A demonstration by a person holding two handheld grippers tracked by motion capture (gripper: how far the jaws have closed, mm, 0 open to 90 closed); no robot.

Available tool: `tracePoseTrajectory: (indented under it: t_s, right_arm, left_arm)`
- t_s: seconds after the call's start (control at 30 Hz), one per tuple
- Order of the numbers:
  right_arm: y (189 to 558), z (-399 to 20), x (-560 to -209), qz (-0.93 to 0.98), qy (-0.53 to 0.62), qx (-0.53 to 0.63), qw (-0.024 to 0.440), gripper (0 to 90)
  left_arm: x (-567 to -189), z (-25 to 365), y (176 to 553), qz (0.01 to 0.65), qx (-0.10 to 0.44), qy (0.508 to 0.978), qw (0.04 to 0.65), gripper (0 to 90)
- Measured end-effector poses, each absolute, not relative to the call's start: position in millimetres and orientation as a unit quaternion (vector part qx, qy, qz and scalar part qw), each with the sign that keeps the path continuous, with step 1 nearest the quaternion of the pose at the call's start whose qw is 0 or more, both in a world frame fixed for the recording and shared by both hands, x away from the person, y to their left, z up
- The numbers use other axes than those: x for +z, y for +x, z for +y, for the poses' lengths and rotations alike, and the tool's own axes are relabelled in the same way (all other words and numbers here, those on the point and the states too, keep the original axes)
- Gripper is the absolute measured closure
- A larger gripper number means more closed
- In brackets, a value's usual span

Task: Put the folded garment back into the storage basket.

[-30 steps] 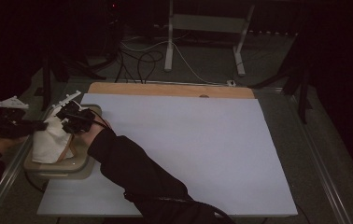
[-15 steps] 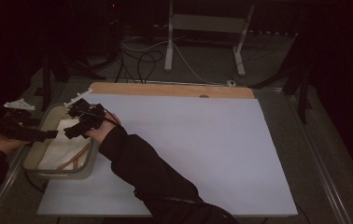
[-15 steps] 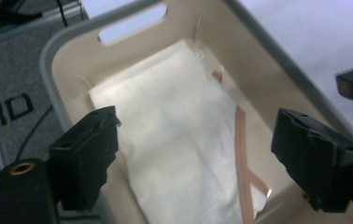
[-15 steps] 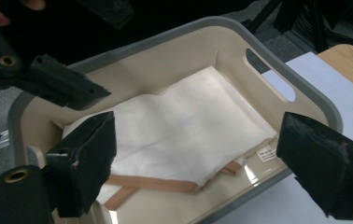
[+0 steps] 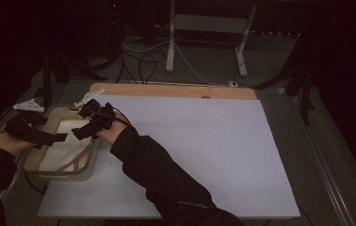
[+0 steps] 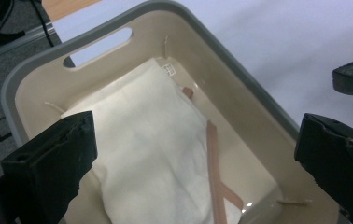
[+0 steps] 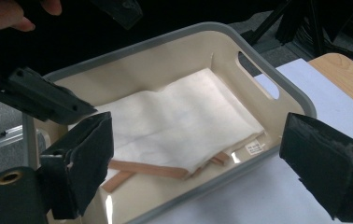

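Both tongs stand wide with nothing between their pads. Left tongs [image 5: 60, 137] hang over the near-left side of a beige bin [image 5: 87, 165] with a grey rim; right tongs [image 5: 77, 133] hover over its right edge, tips nearly facing the left pair across the opening. Jaws of both pairs have just been opening, and a white cloth [image 5: 63, 148] lies loose below them, gripped by neither. Cloth is folded flat on the floor of the bin, covering most of it, lying against the far end wall in the left gripper view. In that view the cloth [image 6: 151, 154] shows a small tag at one corner and a brown strap [image 6: 214, 172] that runs out from under its edge and crosses itself near the bin's corner. From the right gripper view the same cloth [image 7: 179, 126] has the strap [image 7: 146, 169] along its nearer edge, and the bin wall [image 7: 277, 70] has a slot handle cut through it. Bin sits at the left edge of a pale grey mat [image 5: 199, 150] that covers the desk; a strip of bare wood [image 5: 176, 90] shows along the mat's far side. Person's dark sleeve [image 5: 162, 174] crosses the mat from the bottom of the high view to the right tongs. Room beyond the desk is dim, cables on the floor.
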State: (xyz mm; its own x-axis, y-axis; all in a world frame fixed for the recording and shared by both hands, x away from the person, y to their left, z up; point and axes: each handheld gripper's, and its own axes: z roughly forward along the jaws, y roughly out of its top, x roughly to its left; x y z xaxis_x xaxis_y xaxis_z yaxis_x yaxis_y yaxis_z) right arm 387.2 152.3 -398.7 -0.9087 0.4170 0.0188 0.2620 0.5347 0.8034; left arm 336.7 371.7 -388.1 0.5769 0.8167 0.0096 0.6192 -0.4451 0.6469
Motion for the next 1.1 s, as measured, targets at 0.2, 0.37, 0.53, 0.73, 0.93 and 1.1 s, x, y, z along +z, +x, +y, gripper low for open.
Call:
tracePoseTrajectory:
  t_s: [0.2,0.37,0.53,0.73,0.93,1.1]
  right_arm:
    - [389.6,141.3,-403.4,0.874,0.187,0.441,0.085,10.0]
    - [391.9,131.8,-405.9,0.876,0.181,0.44,0.078,10.0]
    - [394.8,121.8,-407.1,0.876,0.181,0.439,0.081,10.0]
    - [399.2,106.5,-406.3,0.877,0.185,0.436,0.085,10.1]
    - [403.2,89.2,-404.5,0.877,0.184,0.433,0.092,10.0]
    - [406.0,72.0,-403.7,0.88,0.183,0.427,0.1,10.1]
  left_arm:
    - [-385.5,362.3,334.3,0.424,0.165,0.835,0.31,0.7]
    - [-383.3,355.0,334.6,0.42,0.172,0.835,0.311,0.7]
    - [-382.1,342.7,334.7,0.402,0.168,0.842,0.318,0.7]
    - [-379.6,328.8,336.6,0.387,0.167,0.847,0.324,0.6]
    - [-377.8,317.5,336.9,0.376,0.163,0.849,0.333,0.7]
    - [-375.0,304.1,337.2,0.366,0.163,0.849,0.344,0.7]
